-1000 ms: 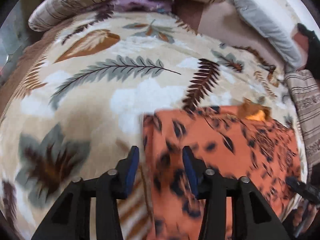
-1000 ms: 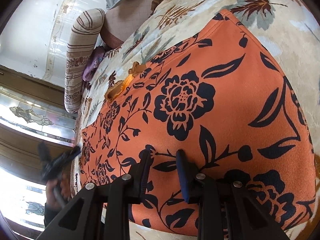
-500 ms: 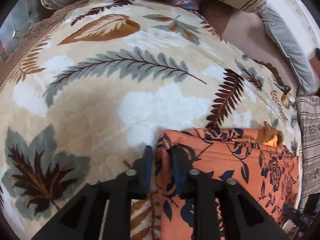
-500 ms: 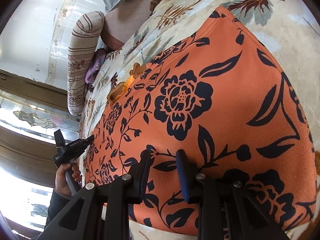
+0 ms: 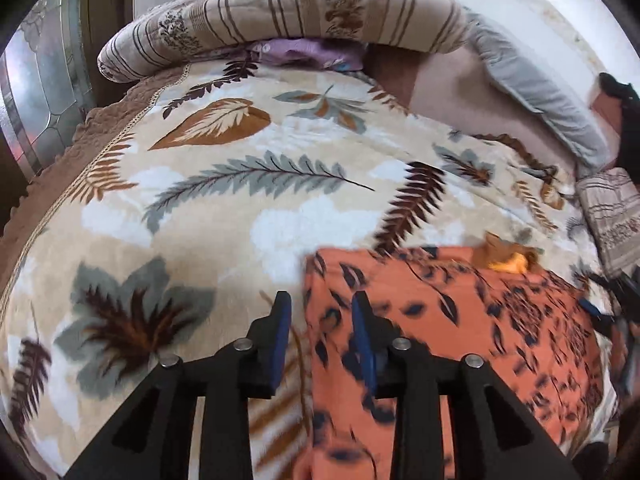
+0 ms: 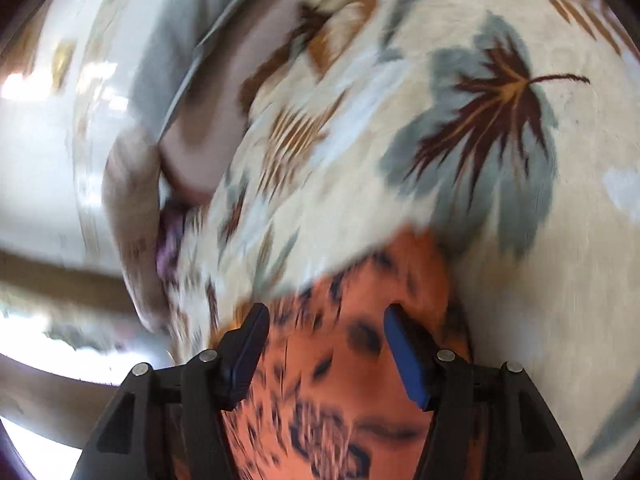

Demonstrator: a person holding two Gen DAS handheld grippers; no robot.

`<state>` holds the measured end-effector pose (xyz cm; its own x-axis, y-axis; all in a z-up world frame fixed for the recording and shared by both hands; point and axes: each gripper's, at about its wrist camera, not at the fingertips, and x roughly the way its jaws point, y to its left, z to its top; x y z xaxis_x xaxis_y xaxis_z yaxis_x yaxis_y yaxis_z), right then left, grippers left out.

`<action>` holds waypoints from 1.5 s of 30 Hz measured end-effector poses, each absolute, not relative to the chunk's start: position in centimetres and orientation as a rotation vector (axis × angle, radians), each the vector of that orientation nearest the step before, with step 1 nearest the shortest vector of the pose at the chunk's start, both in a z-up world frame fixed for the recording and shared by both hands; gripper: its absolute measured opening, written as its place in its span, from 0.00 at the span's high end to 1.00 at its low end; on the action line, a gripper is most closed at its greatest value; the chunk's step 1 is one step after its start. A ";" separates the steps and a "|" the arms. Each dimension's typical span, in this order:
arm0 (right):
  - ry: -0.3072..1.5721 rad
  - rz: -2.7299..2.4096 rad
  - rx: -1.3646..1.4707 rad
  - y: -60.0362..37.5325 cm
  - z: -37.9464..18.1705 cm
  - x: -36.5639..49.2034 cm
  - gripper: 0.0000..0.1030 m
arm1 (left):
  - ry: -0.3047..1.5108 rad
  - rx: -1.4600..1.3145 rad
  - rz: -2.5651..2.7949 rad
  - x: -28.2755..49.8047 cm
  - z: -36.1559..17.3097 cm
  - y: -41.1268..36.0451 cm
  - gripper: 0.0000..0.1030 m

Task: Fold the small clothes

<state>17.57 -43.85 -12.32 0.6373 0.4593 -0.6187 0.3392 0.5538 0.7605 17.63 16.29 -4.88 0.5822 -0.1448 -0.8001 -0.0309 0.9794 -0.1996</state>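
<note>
An orange garment with a black flower print (image 5: 448,320) lies flat on a leaf-patterned blanket (image 5: 208,208). In the left wrist view my left gripper (image 5: 320,320) is open over the garment's left edge, one finger on each side of that edge. In the blurred right wrist view my right gripper (image 6: 324,332) is open wide above the garment's (image 6: 340,380) far corner, holding nothing. The right gripper also shows at the right edge of the left wrist view (image 5: 608,304).
A striped bolster (image 5: 280,20) and a purple cloth (image 5: 304,52) lie at the blanket's far end. A grey pillow (image 5: 532,92) lies at the far right. A glass-panelled door (image 5: 36,92) stands at the left.
My left gripper has opened again and pulled back a little from the garment's edge. My right gripper has opened wide and swung fast toward the garment's far corner; its view is blurred.
</note>
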 end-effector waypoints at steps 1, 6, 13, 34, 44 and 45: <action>0.904 0.068 1.025 -44.2 -12.2 17.8 0.38 | 0.934 -0.201 -0.071 16.6 -4.6 16.2 0.62; 0.839 0.021 0.908 -42.9 -8.9 15.2 0.38 | 0.921 -0.202 -0.062 13.3 -4.6 14.7 0.53; 0.852 0.217 0.864 -36.9 -7.0 4.1 0.35 | 0.944 -0.185 -0.125 9.4 -6.1 11.4 0.47; 0.803 0.048 1.004 -39.0 -11.0 -3.6 0.33 | 0.971 -0.133 -0.064 7.0 -7.4 11.5 0.43; 0.888 0.169 1.028 -39.3 -11.9 6.8 0.31 | 1.014 -0.137 -0.016 7.0 -8.4 12.1 0.40; 0.892 0.131 1.041 -40.0 -12.5 7.1 0.31 | 1.009 -0.145 -0.014 6.7 -8.0 12.3 0.40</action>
<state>7.15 -40.03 -12.49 0.6543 0.4884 -0.5774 0.3022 0.5310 0.7916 6.73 12.30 -8.03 0.5332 -0.0786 -0.8424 -0.0556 0.9903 -0.1275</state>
